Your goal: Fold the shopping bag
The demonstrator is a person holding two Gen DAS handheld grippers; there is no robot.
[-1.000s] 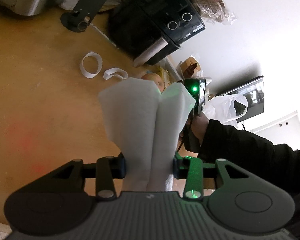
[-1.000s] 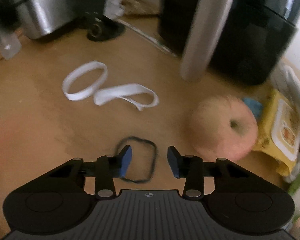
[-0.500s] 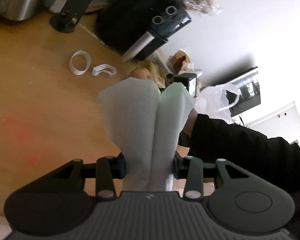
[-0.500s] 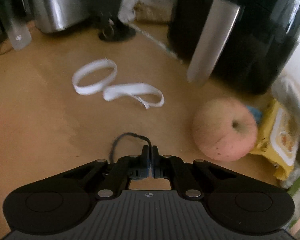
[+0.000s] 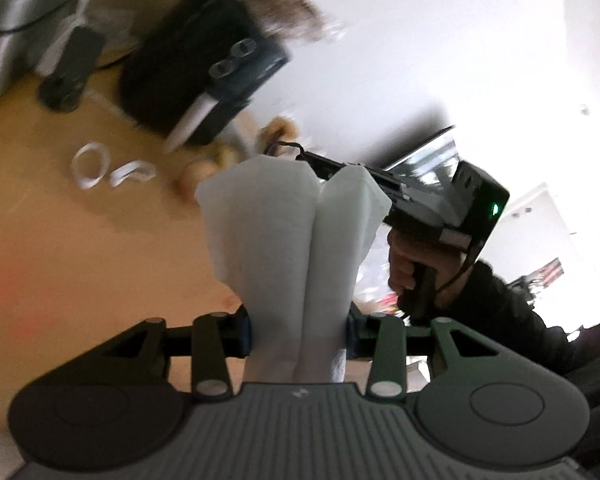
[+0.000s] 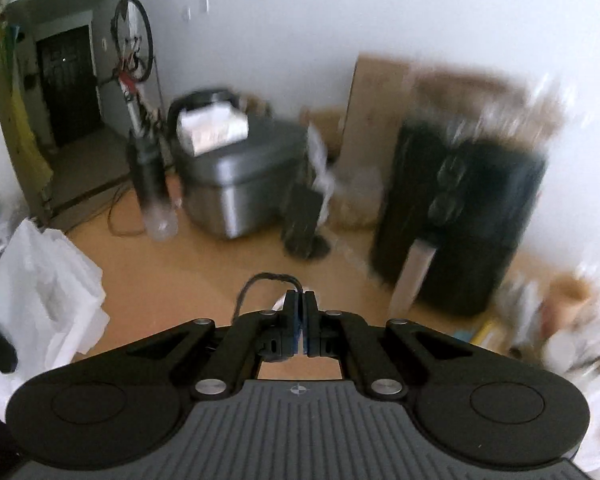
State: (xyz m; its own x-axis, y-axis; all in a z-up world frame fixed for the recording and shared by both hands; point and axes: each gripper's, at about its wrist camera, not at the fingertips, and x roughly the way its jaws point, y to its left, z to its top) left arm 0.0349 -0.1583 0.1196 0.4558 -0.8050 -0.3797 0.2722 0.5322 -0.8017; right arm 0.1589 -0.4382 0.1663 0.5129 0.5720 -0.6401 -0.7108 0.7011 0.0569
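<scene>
The wooden table (image 5: 60,240) is crowded at the back with a black air fryer (image 6: 460,216) and a steel cooker (image 6: 236,184). Above it the left gripper (image 5: 298,330) clamps the folded white shopping bag (image 5: 296,232), held upright as a thick bundle. The right gripper (image 6: 300,320), jaws pinched on a thin black elastic loop (image 6: 268,280), looks risky: that sliver of a hold could slip, or the bundle could spring open while being banded.
</scene>
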